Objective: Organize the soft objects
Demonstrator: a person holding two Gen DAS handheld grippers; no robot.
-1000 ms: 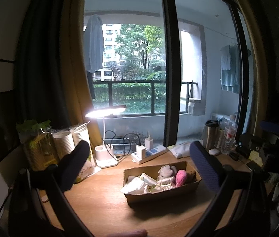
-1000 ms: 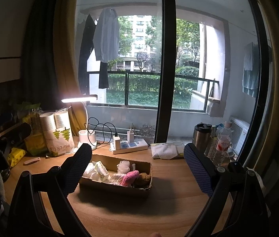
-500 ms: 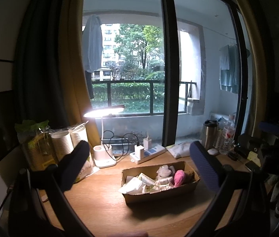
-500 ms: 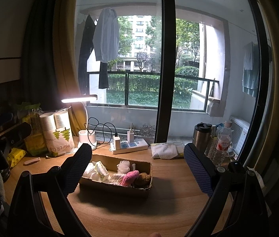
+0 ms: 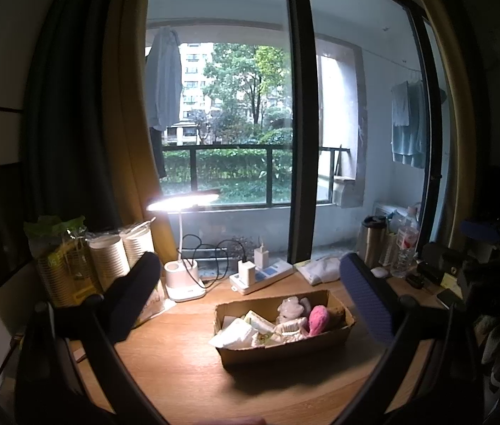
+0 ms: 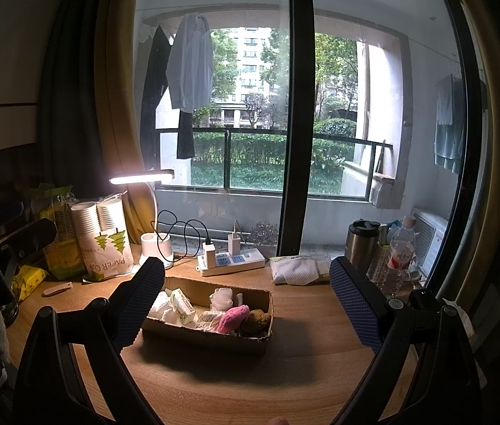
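A shallow cardboard box point(image 5: 335, 344) sits on the wooden desk, also in the right wrist view point(image 6: 211, 336). It holds soft things: a pink puff point(image 5: 318, 319) point(image 6: 233, 317), a brown puff point(image 6: 256, 318), white tissue packs point(image 5: 236, 333) point(image 6: 168, 310) and a white lacy piece point(image 5: 290, 307). My left gripper point(image 5: 250, 285) is open and empty, held above the desk in front of the box. My right gripper point(image 6: 246, 290) is open and empty, also short of the box.
A lit desk lamp point(image 5: 182, 283), a power strip with chargers point(image 6: 230, 260), paper cup sleeves point(image 6: 103, 233), a yellow pack point(image 6: 30, 279), a white cloth pack point(image 6: 299, 269), a steel flask point(image 6: 361, 244) and a water bottle point(image 6: 397, 258) line the desk's back edge by the window.
The left wrist view has drifted slightly, so the box sits a little further left. The right gripper has barely moved. Both stay open.
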